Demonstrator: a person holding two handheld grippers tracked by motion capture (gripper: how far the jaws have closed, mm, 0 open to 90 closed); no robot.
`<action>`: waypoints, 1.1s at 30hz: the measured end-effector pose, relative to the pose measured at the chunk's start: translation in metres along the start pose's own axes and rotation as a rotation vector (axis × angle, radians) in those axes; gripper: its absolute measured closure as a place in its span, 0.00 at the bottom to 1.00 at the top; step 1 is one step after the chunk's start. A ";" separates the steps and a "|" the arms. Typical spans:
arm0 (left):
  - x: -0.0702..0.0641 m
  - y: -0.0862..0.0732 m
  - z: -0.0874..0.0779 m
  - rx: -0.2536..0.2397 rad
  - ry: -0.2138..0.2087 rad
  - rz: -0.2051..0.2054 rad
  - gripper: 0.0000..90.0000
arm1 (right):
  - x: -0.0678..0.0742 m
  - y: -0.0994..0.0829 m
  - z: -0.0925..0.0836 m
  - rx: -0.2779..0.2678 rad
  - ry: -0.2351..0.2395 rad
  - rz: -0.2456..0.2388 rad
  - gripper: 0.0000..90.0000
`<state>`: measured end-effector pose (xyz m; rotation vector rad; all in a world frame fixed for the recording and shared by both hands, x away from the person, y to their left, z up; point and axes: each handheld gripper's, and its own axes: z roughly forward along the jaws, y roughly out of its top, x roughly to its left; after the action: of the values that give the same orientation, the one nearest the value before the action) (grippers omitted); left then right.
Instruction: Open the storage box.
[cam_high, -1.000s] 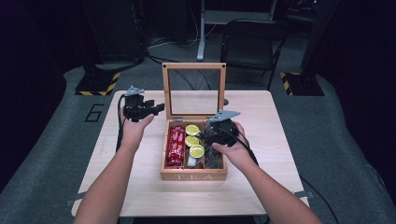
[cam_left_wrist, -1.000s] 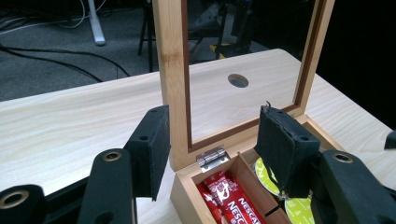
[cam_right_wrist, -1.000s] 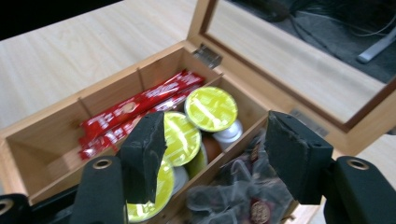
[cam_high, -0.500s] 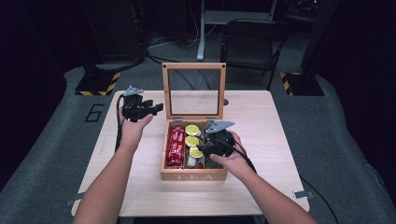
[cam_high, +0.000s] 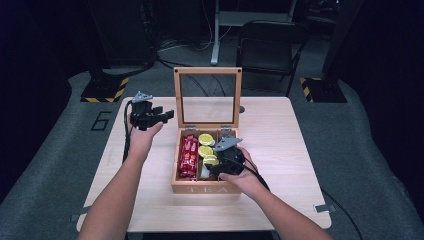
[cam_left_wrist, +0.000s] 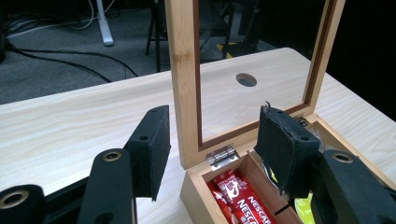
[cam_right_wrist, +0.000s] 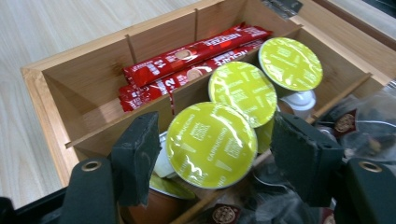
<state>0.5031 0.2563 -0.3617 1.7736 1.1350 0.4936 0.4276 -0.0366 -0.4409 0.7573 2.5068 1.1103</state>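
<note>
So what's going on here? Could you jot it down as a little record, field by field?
Setting: light wooden table
Container: wooden tea box with its glass-paned lid standing upright and open
Left compartment: red coffee stick sachets
Middle compartment: round green-lidded capsules, overlapping
Right compartment: dark wrapped items, too unclear to name
Right gripper: lowered over the box, jaws open either side of the nearest capsule, pads apart from it; the jaws have just been opening
Left gripper: open, by the lid's hinge corner, holding nothing
</note>
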 end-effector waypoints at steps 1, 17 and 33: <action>0.000 0.000 0.000 0.000 0.000 -0.001 0.49 | 0.001 0.000 0.001 0.006 0.001 0.000 0.36; -0.001 0.000 0.000 0.001 0.003 -0.001 0.49 | 0.004 0.002 0.013 0.023 -0.007 -0.010 0.34; -0.001 -0.001 0.001 0.010 0.004 -0.003 0.49 | 0.002 0.000 0.019 0.055 -0.007 -0.017 0.36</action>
<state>0.5033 0.2552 -0.3634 1.7801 1.1442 0.4904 0.4352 -0.0241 -0.4531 0.7517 2.5429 1.0355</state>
